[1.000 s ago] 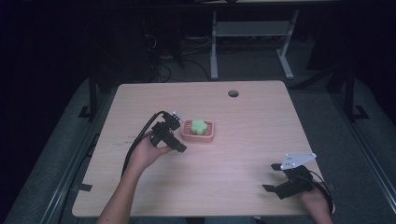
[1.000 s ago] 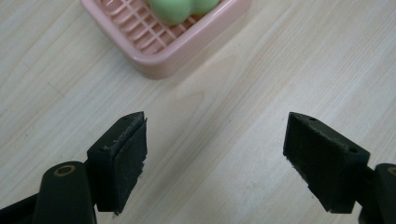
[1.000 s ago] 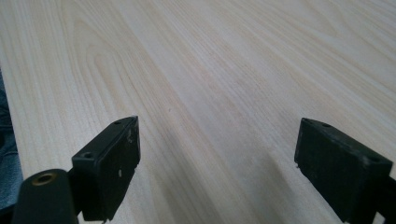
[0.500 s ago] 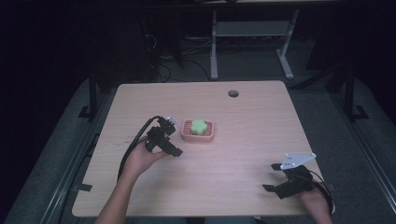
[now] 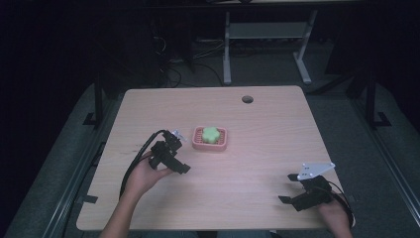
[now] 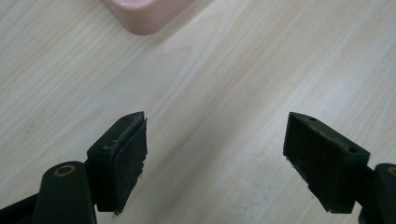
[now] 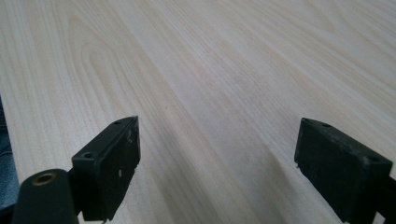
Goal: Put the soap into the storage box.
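Observation:
A pink slatted dish (image 5: 211, 139) sits near the table's middle with a green flower-shaped piece (image 5: 211, 134) lying in it. My left gripper (image 5: 180, 153) is held just to the dish's left, apart from it and low over the wood. In the left gripper view my left gripper (image 6: 215, 126) stands open with bare table between the jaws, and a corner of the pink dish (image 6: 144, 11) shows at the top. My right gripper (image 5: 288, 188) rests near the front right corner. It too is open, over bare wood, in the right gripper view (image 7: 217, 126).
The light wooden table (image 5: 277, 139) has a round cable hole (image 5: 247, 99) near its far edge. A black cable (image 5: 136, 161) loops from the left gripper toward the person. Desk legs and cables stand on the dark floor beyond the table.
My left gripper has drawn back a little from the pink dish, toward the near left. The right gripper has stayed put.

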Demonstrator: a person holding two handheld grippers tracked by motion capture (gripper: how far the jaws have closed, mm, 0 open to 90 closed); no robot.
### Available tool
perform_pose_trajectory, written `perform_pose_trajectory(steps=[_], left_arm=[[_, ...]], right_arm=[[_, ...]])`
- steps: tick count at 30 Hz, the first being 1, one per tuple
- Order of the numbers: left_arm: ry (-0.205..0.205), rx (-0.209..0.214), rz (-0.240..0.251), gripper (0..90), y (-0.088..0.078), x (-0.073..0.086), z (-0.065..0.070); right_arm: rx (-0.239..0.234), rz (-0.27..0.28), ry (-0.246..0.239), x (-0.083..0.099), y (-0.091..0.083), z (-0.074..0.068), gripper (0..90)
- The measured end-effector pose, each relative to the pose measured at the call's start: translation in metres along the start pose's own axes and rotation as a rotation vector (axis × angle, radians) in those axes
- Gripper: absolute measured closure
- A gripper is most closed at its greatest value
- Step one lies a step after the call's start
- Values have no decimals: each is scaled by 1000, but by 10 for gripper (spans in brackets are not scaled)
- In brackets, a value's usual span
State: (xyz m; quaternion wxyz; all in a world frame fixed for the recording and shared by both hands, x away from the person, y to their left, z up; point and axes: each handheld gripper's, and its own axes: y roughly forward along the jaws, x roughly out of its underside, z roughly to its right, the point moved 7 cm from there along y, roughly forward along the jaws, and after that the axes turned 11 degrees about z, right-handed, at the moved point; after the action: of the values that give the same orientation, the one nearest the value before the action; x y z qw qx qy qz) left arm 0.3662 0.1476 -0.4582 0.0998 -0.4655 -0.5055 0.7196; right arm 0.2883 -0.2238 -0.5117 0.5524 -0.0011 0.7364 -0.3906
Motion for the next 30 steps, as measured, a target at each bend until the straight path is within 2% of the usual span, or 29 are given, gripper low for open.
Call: perform_pose_trajectory(steps=[17,30], left_arm=[[15,0,14,216,-11,24,14],[-5,3,32,216,-16,45,18]], right_arm=[[8,-1,5,1,-2,2,138],[9,-7,5,1,-1,2,138]])
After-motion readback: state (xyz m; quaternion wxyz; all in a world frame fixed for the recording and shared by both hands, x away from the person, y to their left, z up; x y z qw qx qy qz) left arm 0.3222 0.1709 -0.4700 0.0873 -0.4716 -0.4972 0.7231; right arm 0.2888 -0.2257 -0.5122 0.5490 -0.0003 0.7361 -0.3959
